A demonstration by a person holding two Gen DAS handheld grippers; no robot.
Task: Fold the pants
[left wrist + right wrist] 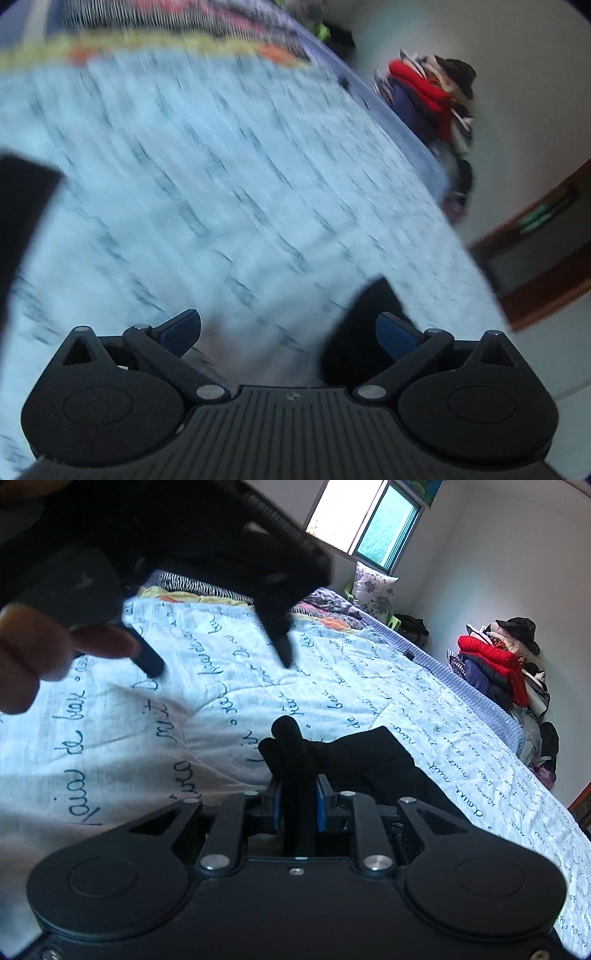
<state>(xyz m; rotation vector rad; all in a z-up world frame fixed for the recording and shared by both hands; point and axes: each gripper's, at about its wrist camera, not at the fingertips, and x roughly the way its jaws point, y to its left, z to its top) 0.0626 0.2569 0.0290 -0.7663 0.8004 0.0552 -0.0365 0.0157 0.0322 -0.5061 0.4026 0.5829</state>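
The black pants (373,760) lie on the white bedspread with blue script (110,738). My right gripper (298,805) is shut on a bunched fold of the pants, which sticks up between the blue pads. In the right wrist view the left gripper (177,550) and the hand holding it hang at the upper left above the bed. My left gripper (288,332) is open and empty over the blurred bedspread (221,184). A piece of the black pants (354,332) shows by its right finger, and another dark piece (22,199) at the left edge.
A pile of clothes with a red jacket (498,664) stands by the wall beyond the bed; it also shows in the left wrist view (428,96). A pillow (373,590) and striped bedding (199,585) lie at the head. A window (365,524) is behind.
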